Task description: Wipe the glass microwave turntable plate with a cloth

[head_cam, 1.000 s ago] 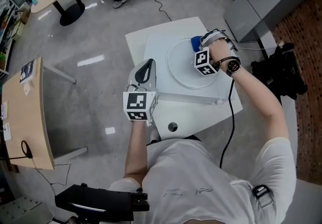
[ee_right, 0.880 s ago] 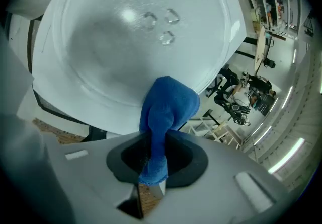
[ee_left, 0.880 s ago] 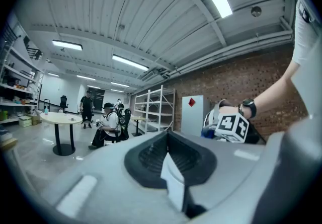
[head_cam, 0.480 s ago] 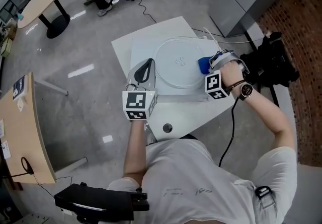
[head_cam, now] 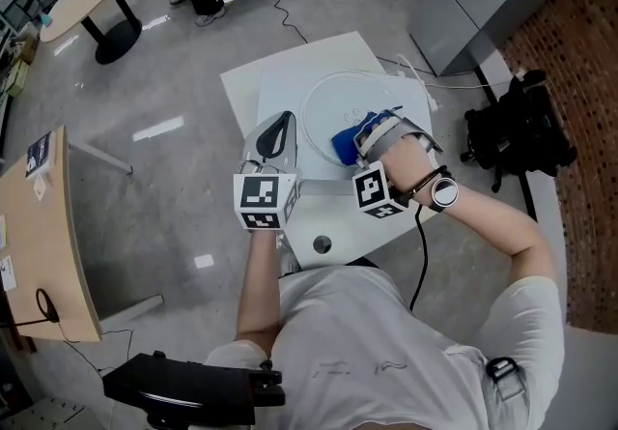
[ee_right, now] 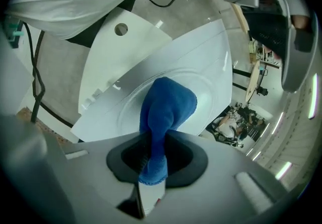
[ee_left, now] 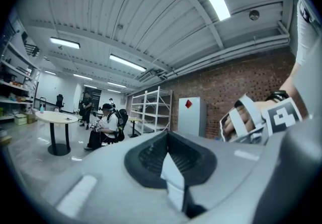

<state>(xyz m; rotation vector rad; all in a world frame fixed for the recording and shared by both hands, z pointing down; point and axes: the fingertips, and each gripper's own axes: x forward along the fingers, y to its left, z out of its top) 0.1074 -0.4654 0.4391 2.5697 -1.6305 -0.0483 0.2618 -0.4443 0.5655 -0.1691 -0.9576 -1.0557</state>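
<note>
On the white table, the glass turntable plate lies flat. Right gripper: jaws clenched on a blue cloth, which rests on the plate's near part. Left gripper: jaws pressed together, empty, beside the plate.

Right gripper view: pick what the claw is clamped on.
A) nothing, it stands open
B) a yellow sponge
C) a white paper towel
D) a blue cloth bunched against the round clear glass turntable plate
D: the right claw is shut on the blue cloth, whose bunched end lies against the round clear glass turntable plate.
</note>
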